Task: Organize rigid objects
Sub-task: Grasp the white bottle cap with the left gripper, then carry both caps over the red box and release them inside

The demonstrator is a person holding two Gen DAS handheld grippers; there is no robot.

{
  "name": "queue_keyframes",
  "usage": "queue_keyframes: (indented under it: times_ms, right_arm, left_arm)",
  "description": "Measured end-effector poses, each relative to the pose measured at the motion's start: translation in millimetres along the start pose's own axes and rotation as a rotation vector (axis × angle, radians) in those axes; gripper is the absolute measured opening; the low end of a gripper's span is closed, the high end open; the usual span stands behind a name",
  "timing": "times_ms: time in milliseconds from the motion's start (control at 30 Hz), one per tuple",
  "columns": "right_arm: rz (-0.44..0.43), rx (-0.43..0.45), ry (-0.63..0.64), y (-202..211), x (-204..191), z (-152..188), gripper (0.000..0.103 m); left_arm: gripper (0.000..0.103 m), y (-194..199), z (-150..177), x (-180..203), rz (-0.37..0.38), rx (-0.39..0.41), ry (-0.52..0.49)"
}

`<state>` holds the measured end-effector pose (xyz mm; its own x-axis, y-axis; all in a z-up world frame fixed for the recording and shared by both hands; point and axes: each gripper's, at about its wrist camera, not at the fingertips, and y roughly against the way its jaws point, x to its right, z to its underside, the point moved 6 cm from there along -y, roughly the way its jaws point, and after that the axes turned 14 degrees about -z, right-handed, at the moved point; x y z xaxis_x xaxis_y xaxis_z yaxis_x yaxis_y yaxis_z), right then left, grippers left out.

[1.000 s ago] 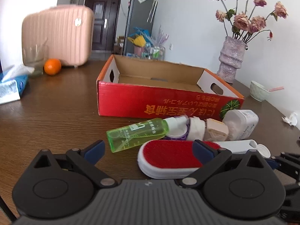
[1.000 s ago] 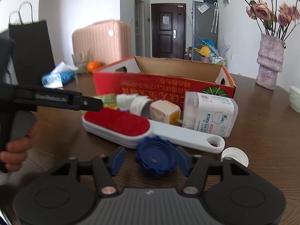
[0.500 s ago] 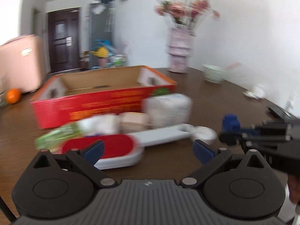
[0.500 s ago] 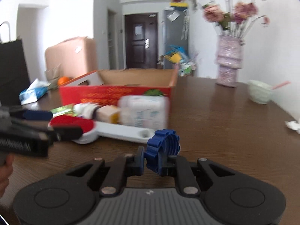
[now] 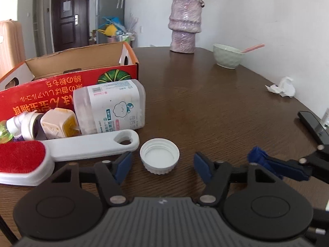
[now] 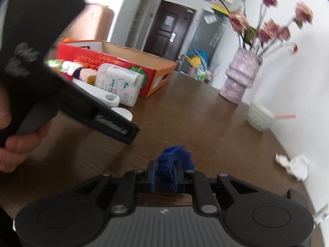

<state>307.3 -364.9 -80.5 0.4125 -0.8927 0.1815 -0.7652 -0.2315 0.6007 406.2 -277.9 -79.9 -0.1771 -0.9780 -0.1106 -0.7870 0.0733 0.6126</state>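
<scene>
Red box (image 5: 61, 90): orange Japanese-style letters on front, upside down, too hard to read. Green striped round picture beside letters.

White tub (image 5: 111, 107): label with barcode on top, small cloud cartoon in middle, rows of tiny print, too small to read.

Black handle of left gripper (image 6: 61, 94), right wrist view: grey word printed along it, too blurred to read.

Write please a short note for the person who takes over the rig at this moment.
Left tongs: closing around the white cap, pads not yet touching it.
Right tongs: shut on the blue cap.
Lint brush, white jar and small bottles lie on the table before the red box.
Done: nothing visible in the box.
Left: grip the white cap, box everything.
</scene>
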Motion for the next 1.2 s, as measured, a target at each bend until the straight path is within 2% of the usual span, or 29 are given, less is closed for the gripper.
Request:
queue_keyframes:
  times_ms: [33, 67, 100, 133, 167, 233, 267, 333, 400, 533, 633, 733, 1000, 1200]
  right_arm:
    - [-0.001, 0.012, 0.001, 3, 1, 0, 0.022]
    - [0.0, 0.028, -0.008, 6, 5, -1, 0.024]
    - [0.004, 0.048, -0.021, 10, 9, 0, 0.027]
    - [0.013, 0.069, -0.035, 13, 13, 0, 0.036]
    - [0.02, 0.087, -0.05, 18, 15, 1, 0.05]
    - [-0.002, 0.128, -0.099, 25, 21, 4, 0.067]
    - [-0.021, 0.14, -0.132, 26, 24, 6, 0.072]
    - [-0.056, 0.143, -0.191, 23, 29, 10, 0.072]
    - [-0.049, 0.118, -0.251, 13, 37, 13, 0.069]
    - [-0.025, 0.097, -0.326, -1, 46, 14, 0.052]
    - [-0.017, 0.093, -0.321, -3, 44, 15, 0.052]
    - [-0.04, 0.125, -0.336, 6, 36, 9, 0.052]
    - [-0.09, 0.182, -0.268, 29, -19, -14, 0.052]
    - [-0.085, 0.271, -0.243, 49, -64, -43, 0.052]
  left_arm:
    - [0.06, -1, 0, 1, -0.013, 0.005, -0.007]
    - [0.047, -1, 0, 2, -0.018, 0.007, -0.012]
    - [0.042, -2, 0, 2, -0.022, 0.009, -0.015]
    - [0.042, -1, 0, 1, -0.025, 0.007, -0.019]
    - [0.042, 1, 1, 0, -0.021, 0.0, -0.02]
    - [0.041, 7, 3, -6, -0.011, 0.002, -0.014]
    - [0.041, 12, 5, -8, -0.014, 0.005, -0.016]
    - [0.041, 22, 8, -12, -0.013, 0.03, -0.029]
    - [0.041, 32, 8, -17, -0.032, 0.059, -0.049]
    - [0.041, 54, 3, -37, -0.079, 0.117, -0.049]
    - [0.041, 72, 1, -56, -0.115, 0.167, -0.02]
    - [0.041, 88, 5, -76, -0.148, 0.188, 0.003]
    - [0.041, 122, 33, -133, -0.196, 0.181, 0.079]
    - [0.041, 150, 49, -178, -0.199, 0.219, 0.117]
